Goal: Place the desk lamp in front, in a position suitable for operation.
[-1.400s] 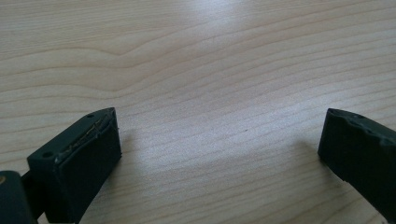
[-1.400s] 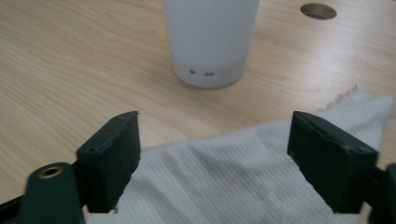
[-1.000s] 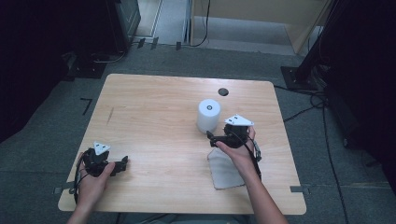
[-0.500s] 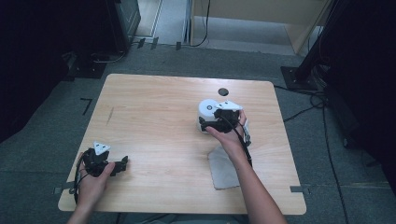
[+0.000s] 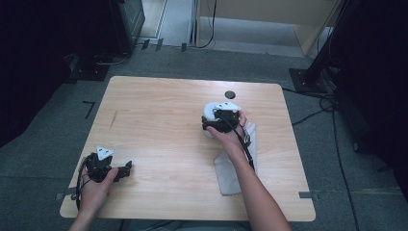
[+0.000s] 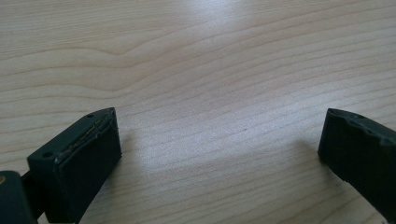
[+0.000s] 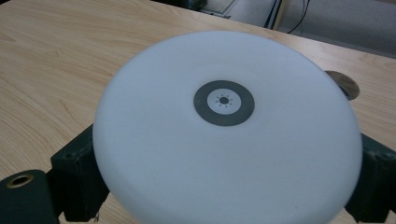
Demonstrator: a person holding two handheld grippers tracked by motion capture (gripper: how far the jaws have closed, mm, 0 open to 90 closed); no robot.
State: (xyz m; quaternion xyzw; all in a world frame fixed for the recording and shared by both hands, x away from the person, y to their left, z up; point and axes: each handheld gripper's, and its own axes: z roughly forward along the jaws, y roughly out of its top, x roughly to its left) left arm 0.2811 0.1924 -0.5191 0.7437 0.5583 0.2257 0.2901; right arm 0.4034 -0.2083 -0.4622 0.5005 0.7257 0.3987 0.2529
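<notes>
- Two risks w/ the white round lamp, standing upright right-of-centre on the table: the right gripper straddles it, jaws closing in, pads not clearly pressing yet. Off-centre squeeze = it slips or tips.
- Gray cloth lies just beside; the lamp could snag it.
- Left gripper rests wide open, nothing between, near the front-left edge.

My right gripper sits at the white round lamp on the wooden table, its jaws having just been closing around it. A grey cloth lies under my forearm. My left gripper rests near the table's front left corner.
</notes>
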